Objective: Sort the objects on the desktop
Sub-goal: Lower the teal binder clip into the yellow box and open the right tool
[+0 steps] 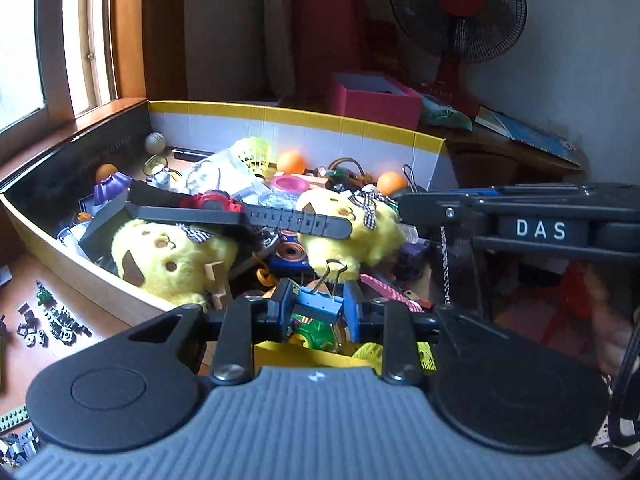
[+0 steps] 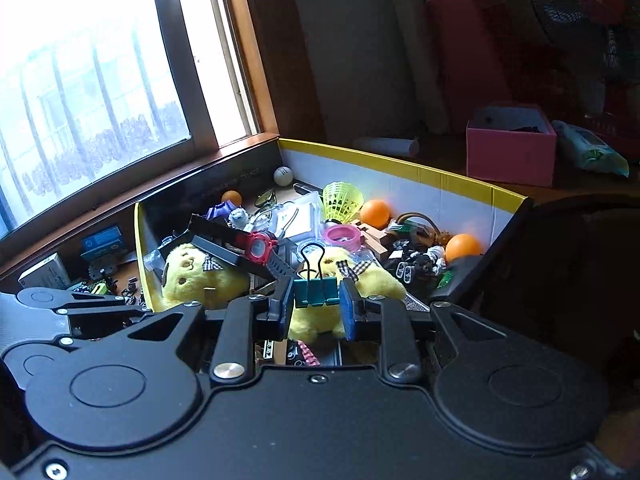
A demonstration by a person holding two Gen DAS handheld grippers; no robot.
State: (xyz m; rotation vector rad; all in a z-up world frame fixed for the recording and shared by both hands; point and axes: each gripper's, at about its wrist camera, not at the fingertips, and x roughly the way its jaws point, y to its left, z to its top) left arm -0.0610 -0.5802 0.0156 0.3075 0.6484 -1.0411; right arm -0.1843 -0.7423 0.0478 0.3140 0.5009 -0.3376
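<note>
- Two binder clips were in hand, one per gripper: the left gripper (image 1: 316,304) pinched a blue binder clip (image 1: 320,300) across its body, and the right gripper (image 2: 316,300) pinched a teal binder clip (image 2: 316,291) the same way. Both clips were held above the cluttered box (image 1: 280,114), wire handles up.
- Risk, judged: each clip was held only by its smooth painted sides, so a loosened squeeze or a jolt could let it pivot or drop back into the pile, where it would be hard to find.
- Risk, judged: the wire handles stood proud of the fingers and could snag the watch strap (image 1: 296,220) or the plush toys (image 1: 172,256) if either gripper dipped low.
- Risk, judged: both grippers worked close over the same box; the right gripper's body crossed the left wrist view, so a collision between them was possible.
- Surface: the box held loose items piled together, including orange balls (image 2: 375,212), a yellow-green shuttlecock (image 2: 340,200) and a pink ring (image 2: 342,237). It sat on a wooden desk (image 1: 72,280) scattered with small dark parts (image 1: 56,320).
- Room: a window (image 2: 92,100) lit the scene from the left; a pink box (image 2: 510,148) and a standing fan (image 1: 456,12) stood beyond.
</note>
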